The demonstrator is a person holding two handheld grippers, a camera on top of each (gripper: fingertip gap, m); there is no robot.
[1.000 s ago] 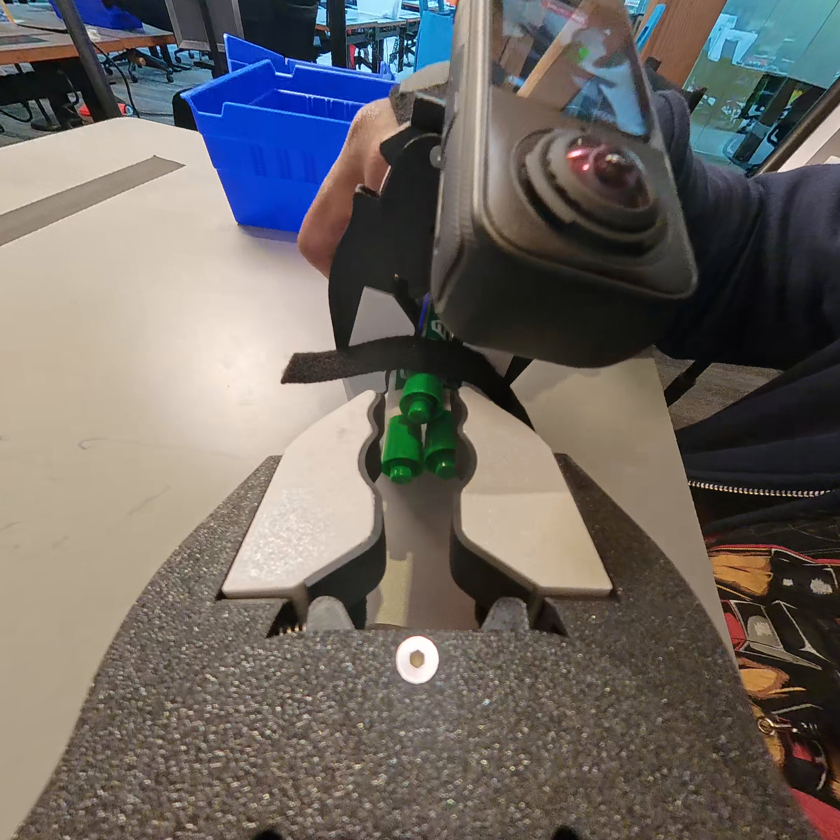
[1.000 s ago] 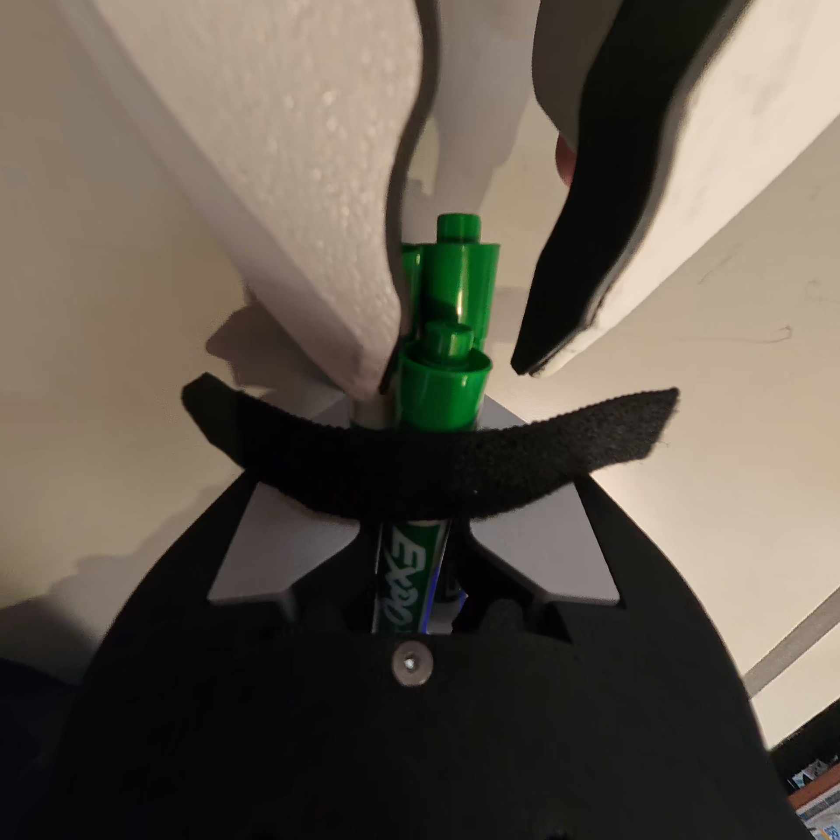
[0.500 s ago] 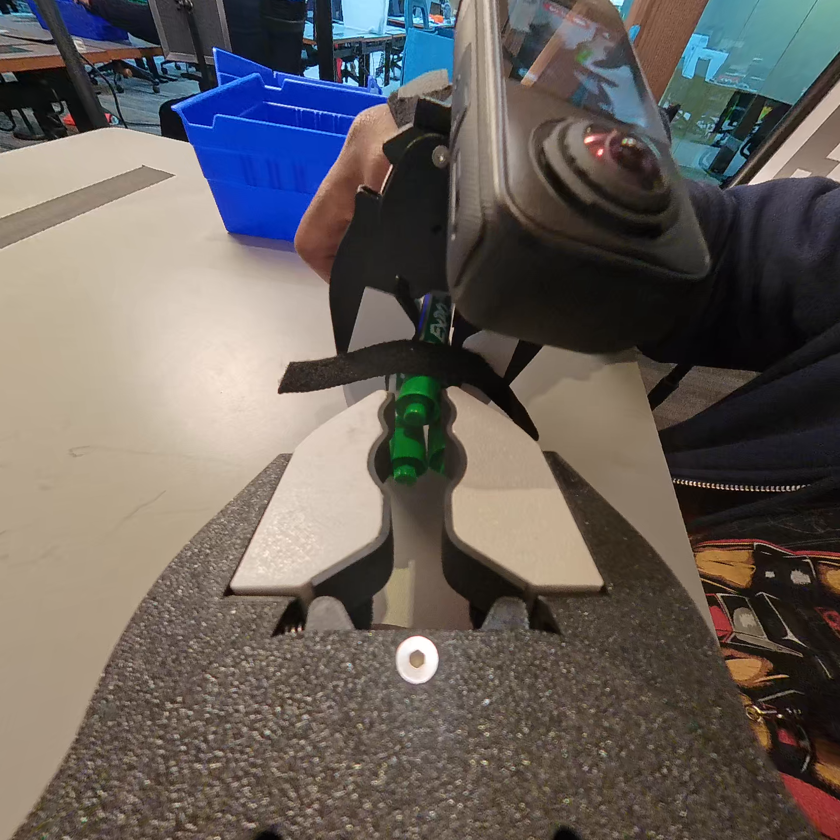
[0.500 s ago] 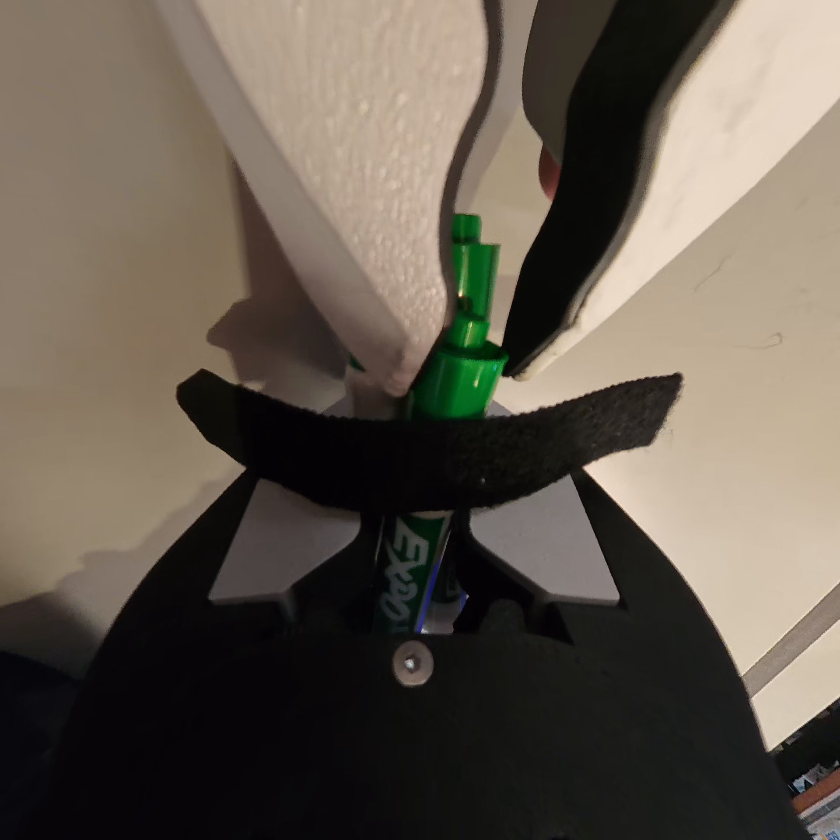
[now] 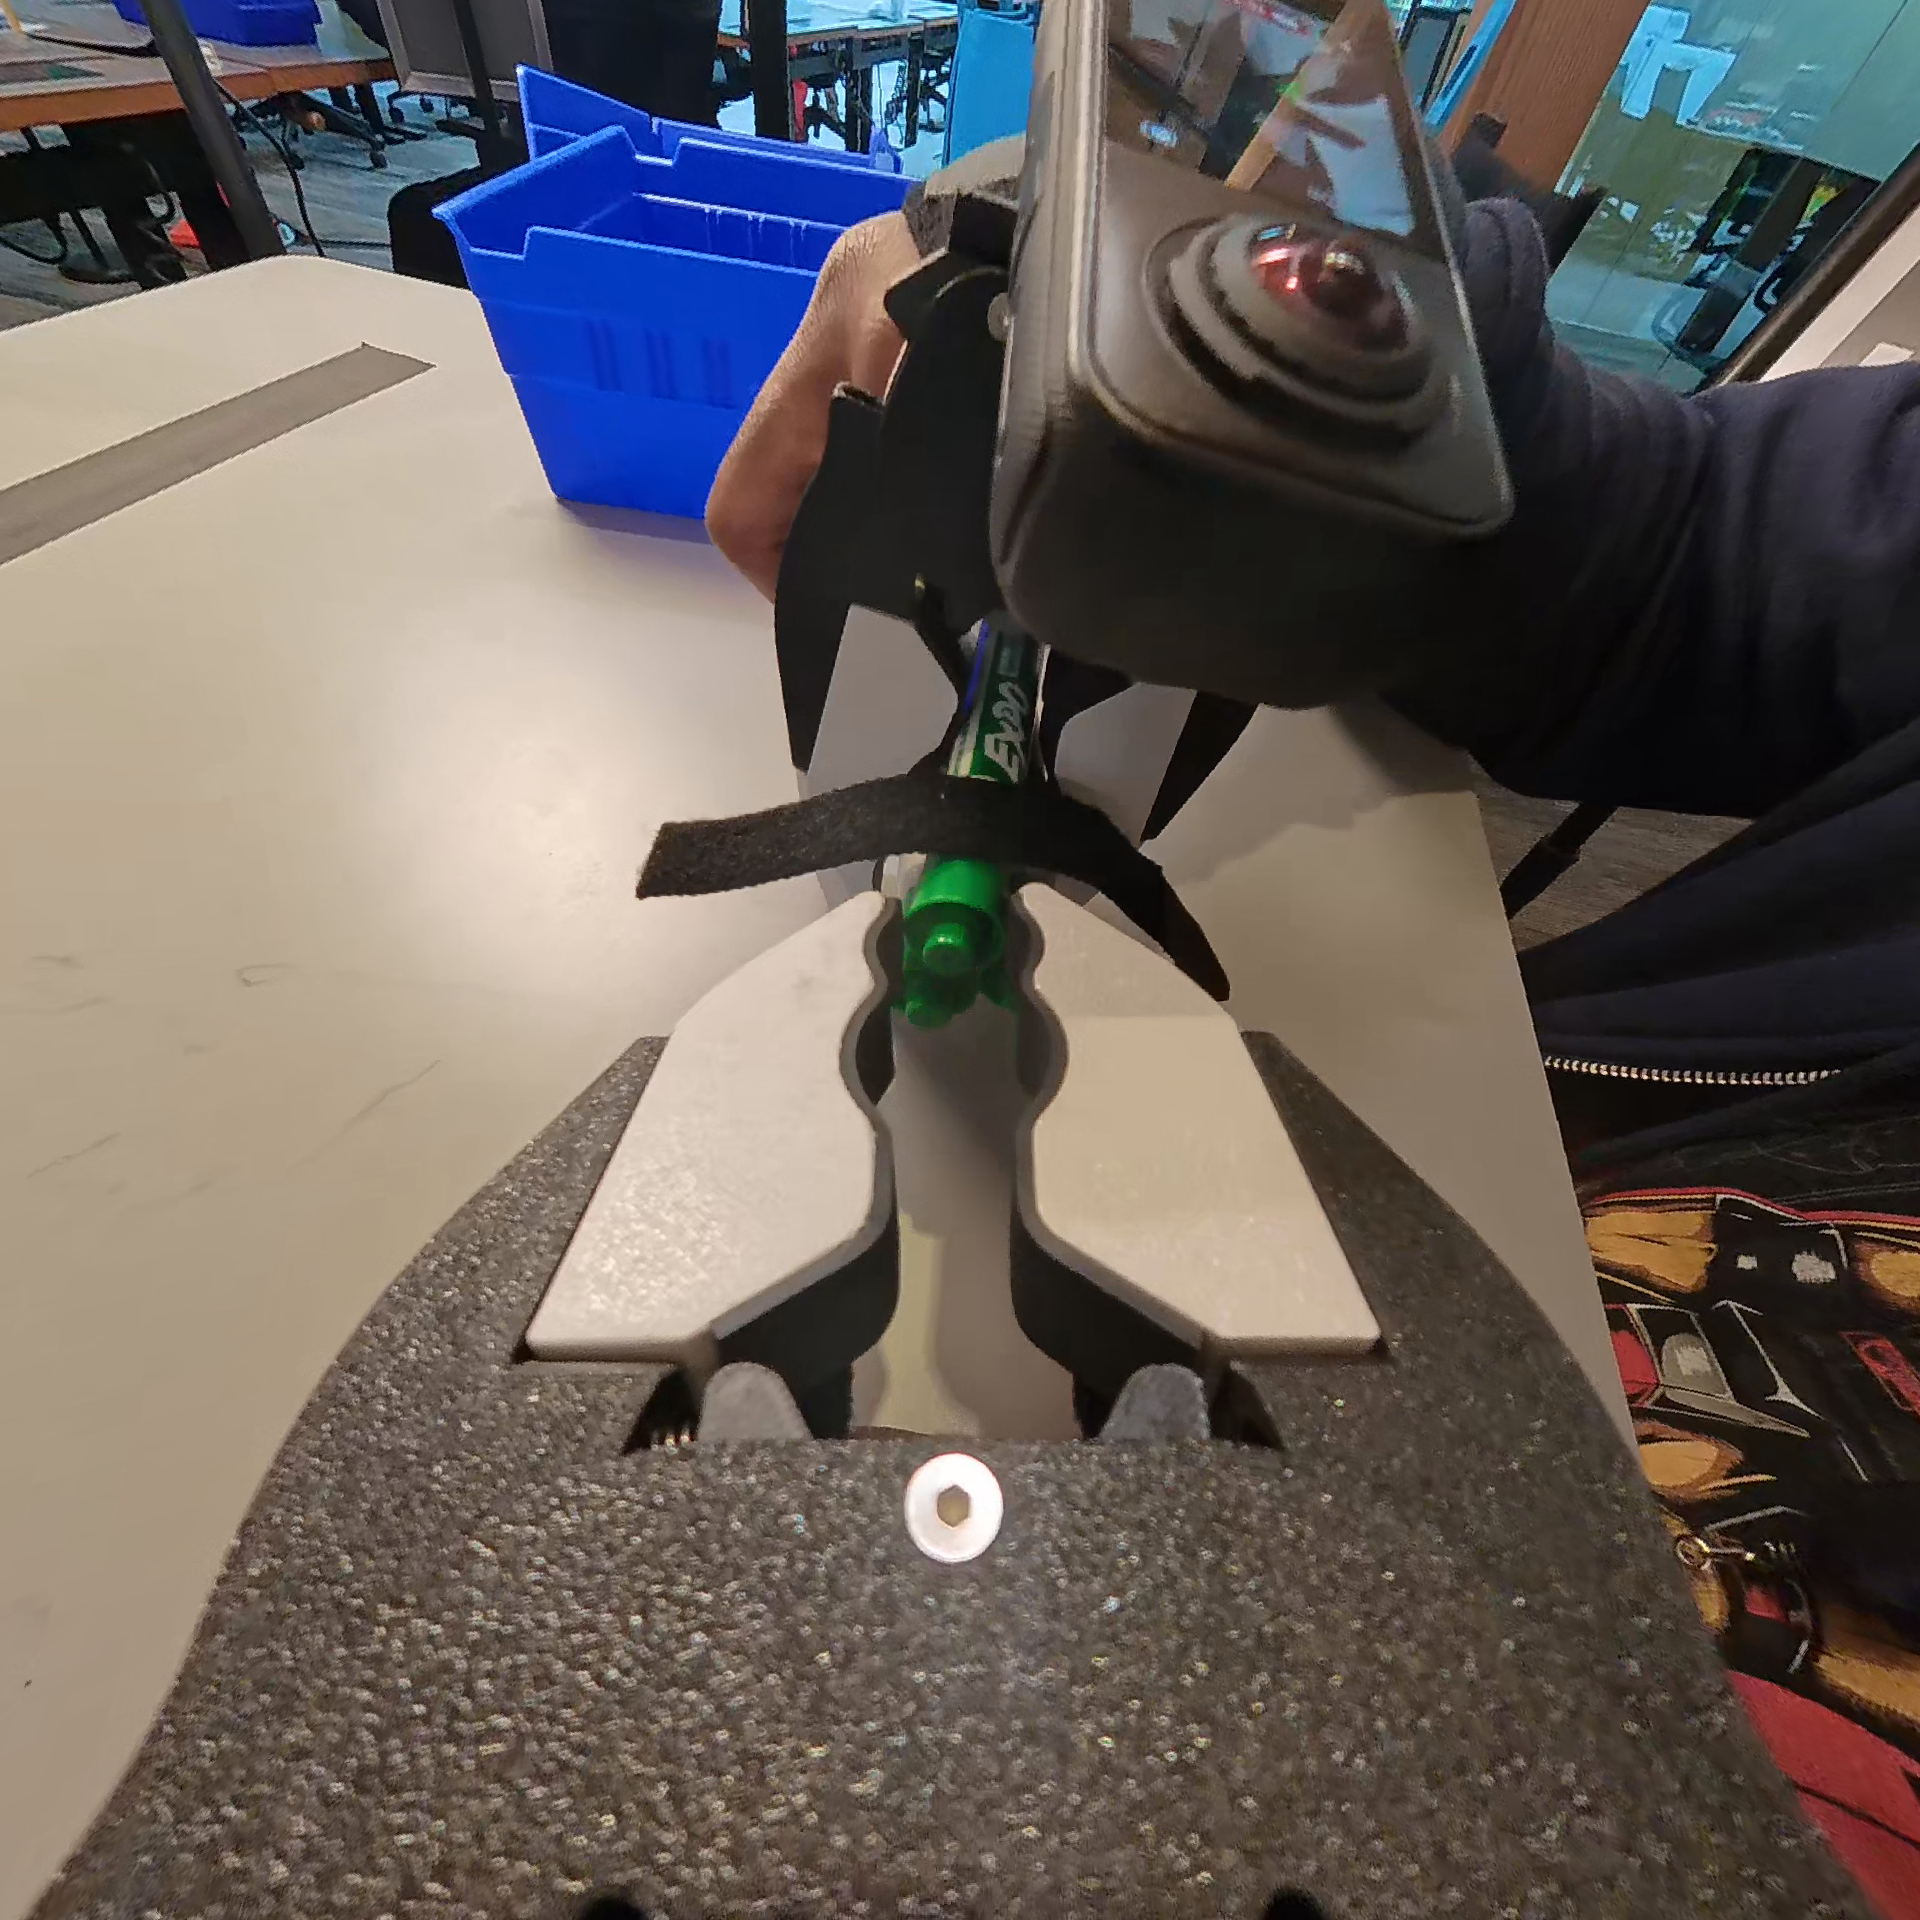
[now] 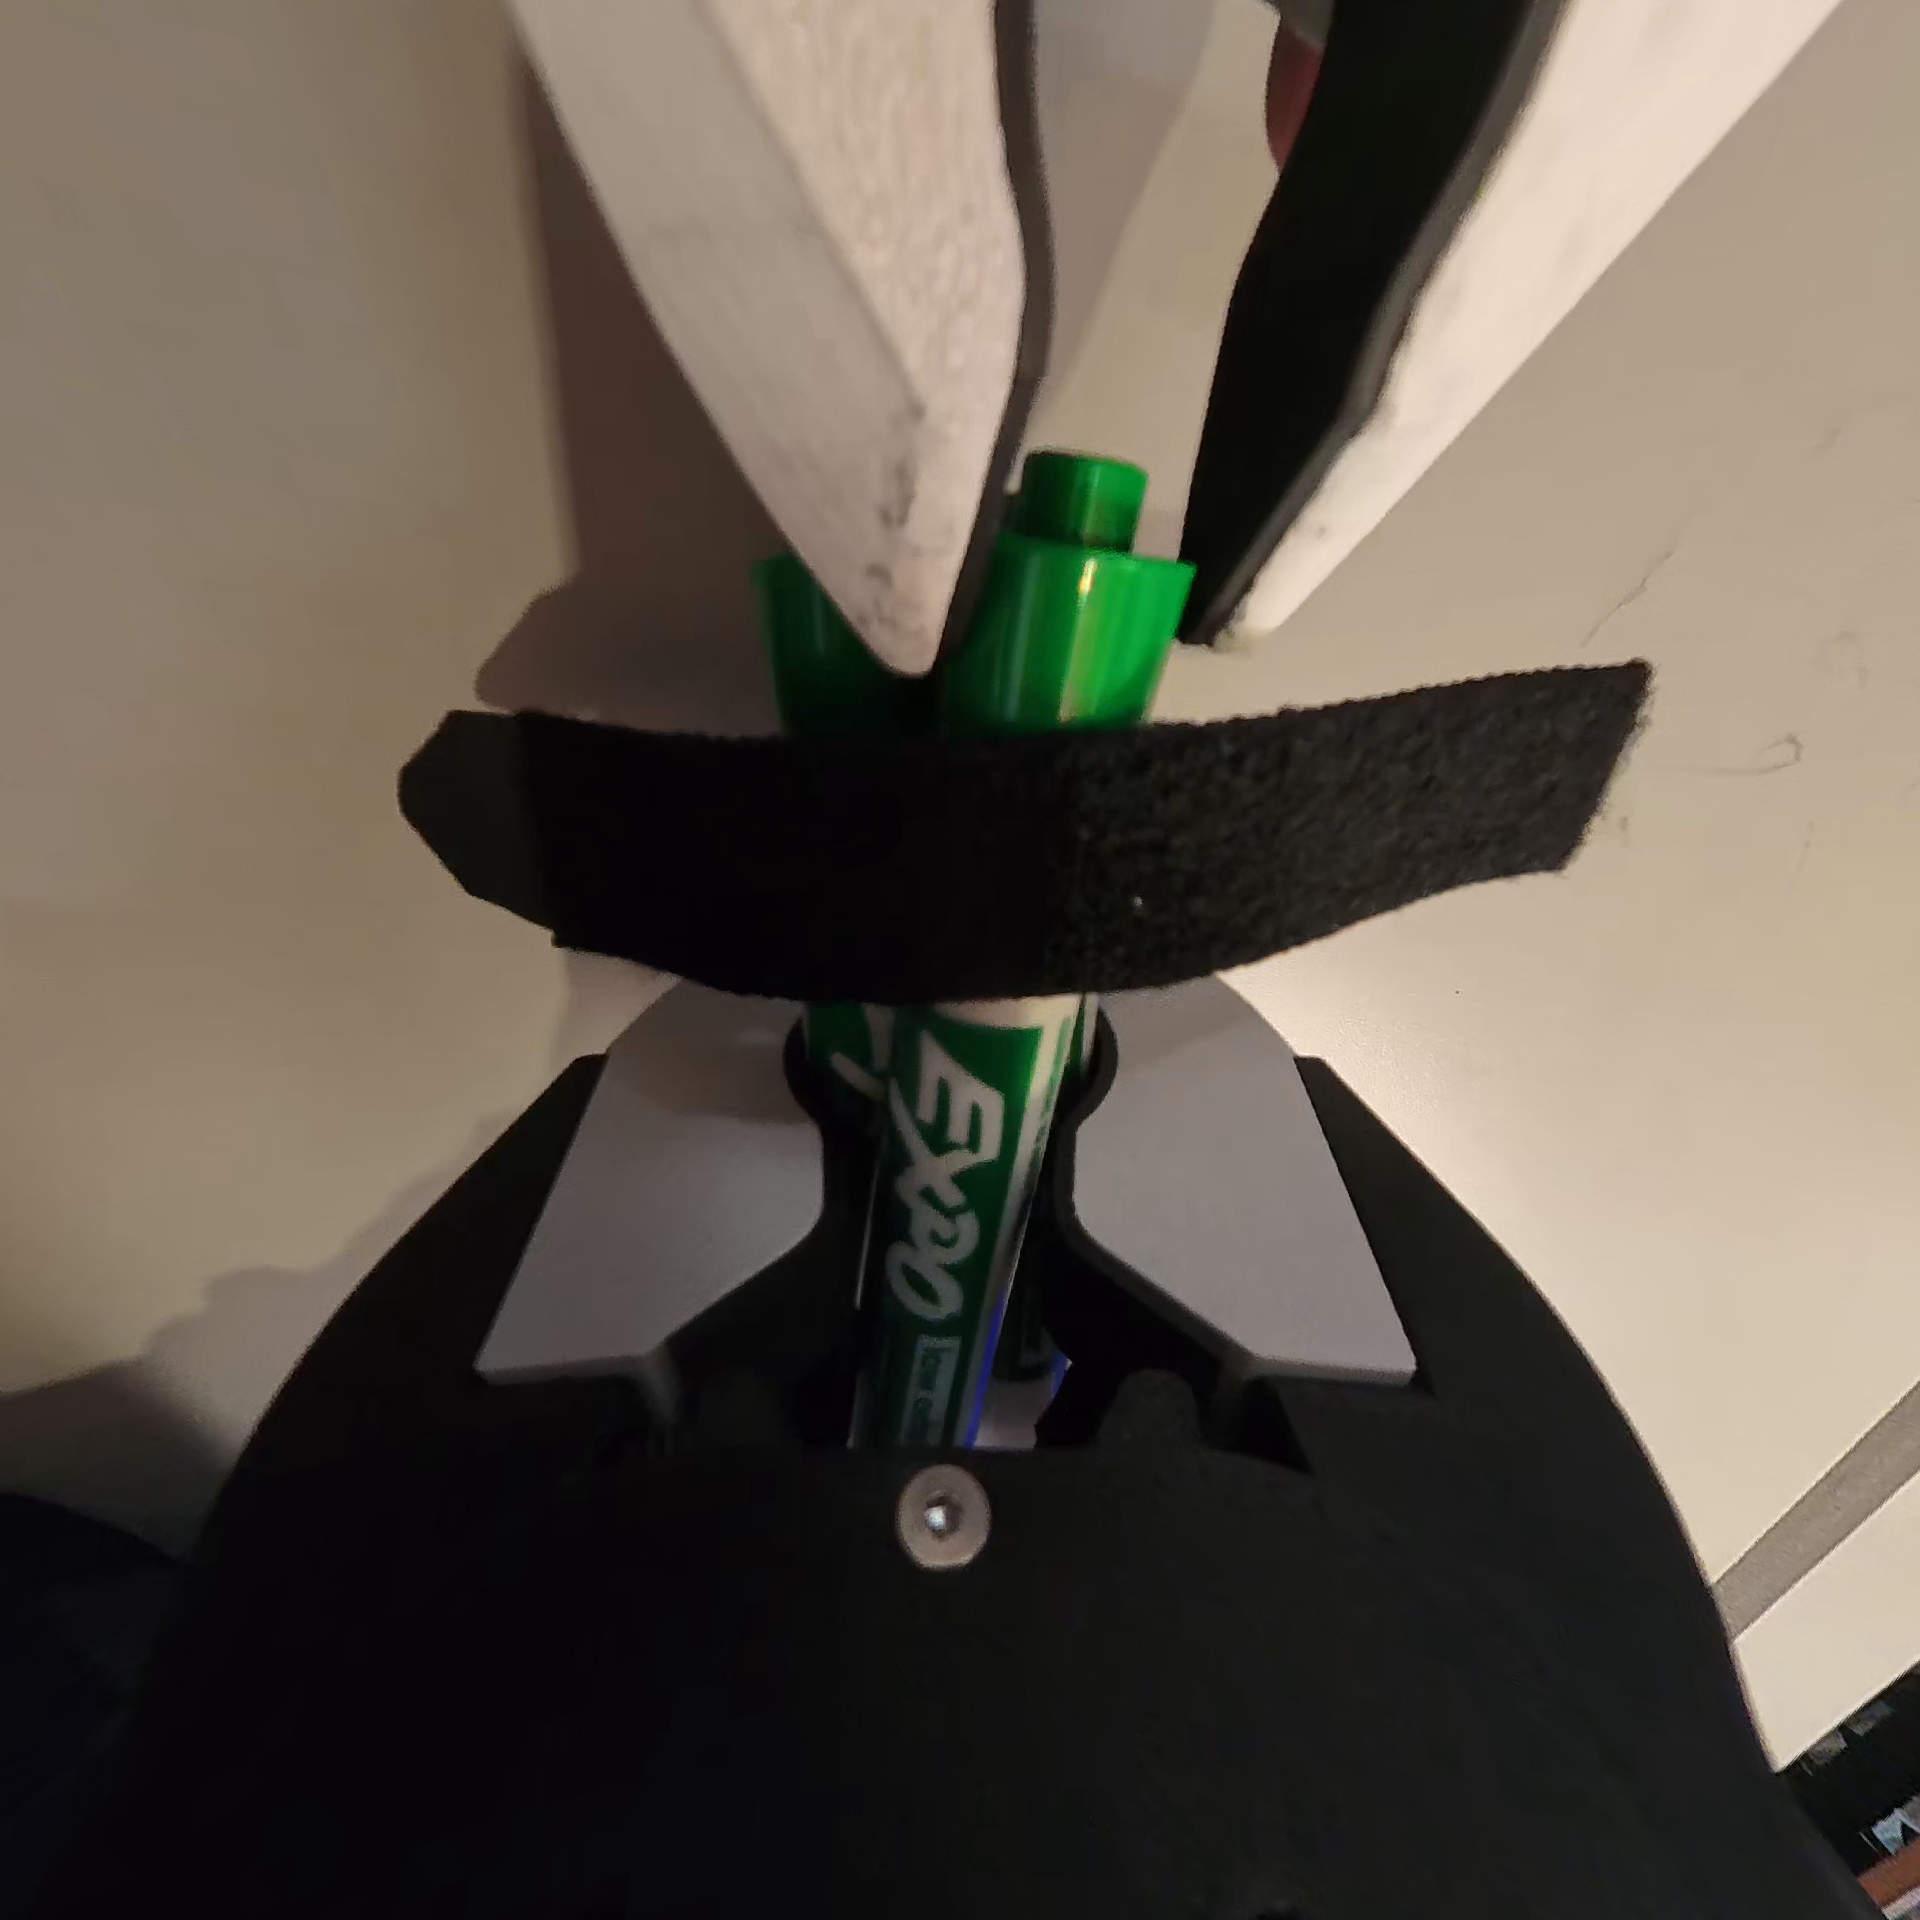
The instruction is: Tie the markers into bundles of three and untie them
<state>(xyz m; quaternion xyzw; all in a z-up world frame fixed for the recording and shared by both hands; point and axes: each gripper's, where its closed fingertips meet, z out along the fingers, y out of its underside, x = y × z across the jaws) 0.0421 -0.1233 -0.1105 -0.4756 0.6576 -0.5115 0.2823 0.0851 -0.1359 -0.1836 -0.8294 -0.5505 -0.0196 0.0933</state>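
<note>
Green markers [image 6: 966, 1195] (black strap [image 6: 1039, 831] around) clamped in right gripper [image 6: 951, 1049]; caps pinched by left gripper [image 5: 956, 951].

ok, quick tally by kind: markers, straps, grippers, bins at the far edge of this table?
Green markers: 3
Black hook-and-loop strap: 1
Grippers, left gripper and right gripper: 2
Blue bins: 2
Total: 8

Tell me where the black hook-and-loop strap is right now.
The black strap is wrapped around the green markers, between the right gripper holding their barrels and the left gripper at their caps.
</note>
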